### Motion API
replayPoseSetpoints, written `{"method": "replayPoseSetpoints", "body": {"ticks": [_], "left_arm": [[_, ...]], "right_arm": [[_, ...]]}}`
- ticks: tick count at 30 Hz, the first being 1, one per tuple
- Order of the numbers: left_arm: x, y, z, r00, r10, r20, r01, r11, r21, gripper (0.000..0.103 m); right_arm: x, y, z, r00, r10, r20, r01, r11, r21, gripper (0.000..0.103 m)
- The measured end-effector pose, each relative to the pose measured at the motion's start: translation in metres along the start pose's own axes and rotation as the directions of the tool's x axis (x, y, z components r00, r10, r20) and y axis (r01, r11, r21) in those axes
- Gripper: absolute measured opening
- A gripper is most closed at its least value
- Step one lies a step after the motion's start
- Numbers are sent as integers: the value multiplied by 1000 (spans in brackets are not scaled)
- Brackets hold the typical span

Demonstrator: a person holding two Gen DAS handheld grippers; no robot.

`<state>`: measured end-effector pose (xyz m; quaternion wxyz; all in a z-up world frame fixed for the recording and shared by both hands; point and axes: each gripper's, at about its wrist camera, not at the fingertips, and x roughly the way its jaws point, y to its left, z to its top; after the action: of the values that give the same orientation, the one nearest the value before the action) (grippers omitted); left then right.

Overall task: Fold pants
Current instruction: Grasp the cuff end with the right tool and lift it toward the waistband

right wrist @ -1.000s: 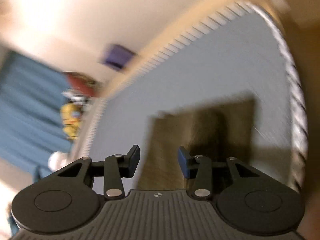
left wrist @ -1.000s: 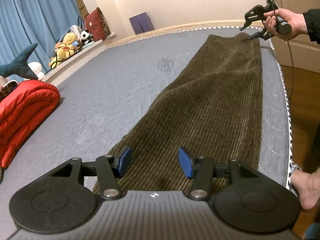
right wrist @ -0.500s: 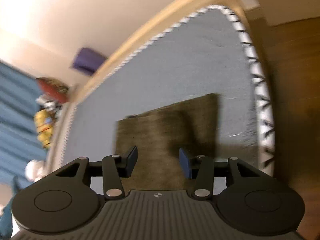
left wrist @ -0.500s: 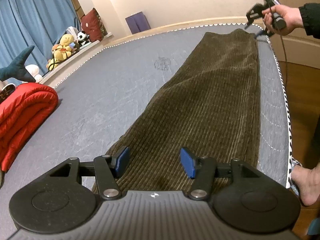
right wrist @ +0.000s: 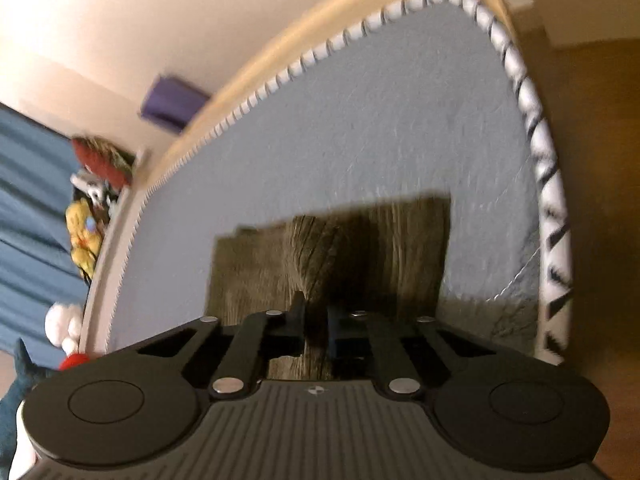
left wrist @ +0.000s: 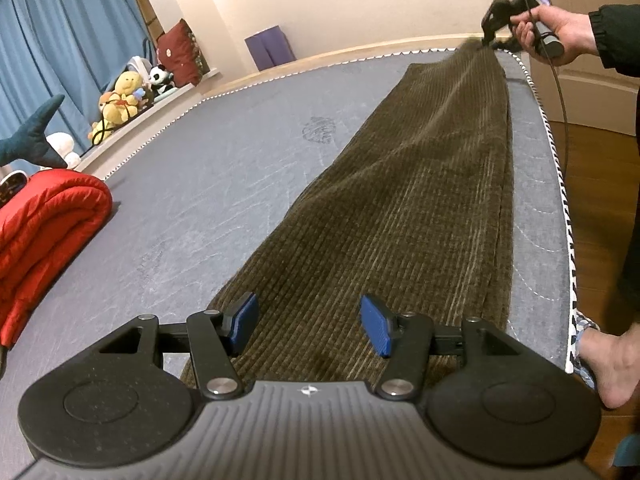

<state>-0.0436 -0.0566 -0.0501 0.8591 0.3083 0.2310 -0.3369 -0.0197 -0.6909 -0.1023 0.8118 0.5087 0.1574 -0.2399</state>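
Pants: dark olive-brown corduroy with fine ribs running along the length, lying as one long narrow strip on the grey mattress, close to its right edge. They look already folded in half lengthwise, leg on leg.
Near end: wide and flat, it reaches under the left gripper.
Far end: narrower; the cloth is gathered into a small raised peak where the right gripper takes it, and long soft wrinkles run from this peak down the strip.
Left gripper: its jaws stand wide apart above the near end; the blue pads press on nothing and the cloth only lies below them.
Right gripper: its jaws have just been closing and now pinch a bunch of the corduroy; in the right wrist view the cloth rises between them in a puckered fold.
Hand: it holds the right gripper by the handle over the far corner of the mattress.
Beside the pants: a red quilt is rolled up at the left side, well apart from them.
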Motion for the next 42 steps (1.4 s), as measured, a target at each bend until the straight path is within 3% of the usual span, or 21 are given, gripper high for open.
{"method": "replayPoseSetpoints", "body": {"ticks": [2,4,6,8,10,12,14,16,17,18,19,22,25,28,30,32,34,37,39,40,42], "left_arm": [[1,1,0,1000,-17,-7,17,1000,-7,63],[2,1,-1,999,-41,-20,41,999,-7,63],[2,-2,-3,997,-68,-34,68,998,2,63],[2,-3,-6,994,-94,-48,94,996,0,63],[2,-1,-8,991,-121,-57,120,992,-25,63],[1,3,-12,985,-158,-72,153,986,-65,62],[3,7,-17,975,-198,-102,188,977,-103,52],[11,8,-27,933,-294,-208,265,951,-159,42],[19,6,-36,888,-359,-288,314,930,-193,39],[21,-1,-45,861,-378,-340,337,925,-175,38],[15,-7,-45,876,-355,-327,337,935,-110,38],[7,-1,-45,855,-388,-343,363,922,-137,34],[-3,1,-51,843,-406,-354,393,913,-111,34],[-11,7,-57,851,-407,-331,387,913,-128,35],[-21,20,-56,885,-378,-271,344,924,-167,37],[-33,49,-54,934,-307,-182,256,932,-256,52],[-49,89,-59,978,-183,-98,130,907,-400,63],[-65,130,-74,997,-22,-71,-21,835,-551,64],[-68,144,-84,995,43,-94,-91,798,-595,64],[-68,146,-87,992,61,-109,-115,796,-594,63],[-67,145,-91,987,84,-138,-148,817,-557,63]], "right_arm": [[-16,12,2,997,-11,80,18,996,-84,8],[-10,1,6,992,-111,63,115,991,-70,11],[1,-16,9,963,-267,30,268,963,-30,20],[-5,-26,11,957,-284,52,284,959,14,26],[-15,-13,9,938,-317,140,328,942,-63,26],[-29,3,9,888,-366,278,413,901,-132,26],[-38,12,7,872,-352,341,420,895,-150,27],[-40,19,4,901,-292,322,362,914,-183,28],[-37,24,1,925,-250,287,316,926,-209,29],[-33,29,-3,947,-205,247,263,936,-234,31],[-30,35,-7,963,-168,212,221,941,-255,35],[-8,63,-25,996,-63,64,82,934,-349,54],[14,97,-49,995,2,-96,-45,893,-447,62],[36,128,-83,973,11,-229,-126,859,-496,66],[53,141,-99,962,-29,-273,-116,860,-497,66],[69,150,-114,950,-62,-307,-96,876,-474,66],[83,160,-130,936,-94,-339,-68,896,-439,66],[97,167,-145,941,-154,-303,14,908,-419,66],[98,180,-155,944,-233,-234,92,867,-490,46],[99,184,-161,940,-290,-183,149,827,-543,22],[100,191,-173,939,-327,-105,193,756,-626,15]]}}
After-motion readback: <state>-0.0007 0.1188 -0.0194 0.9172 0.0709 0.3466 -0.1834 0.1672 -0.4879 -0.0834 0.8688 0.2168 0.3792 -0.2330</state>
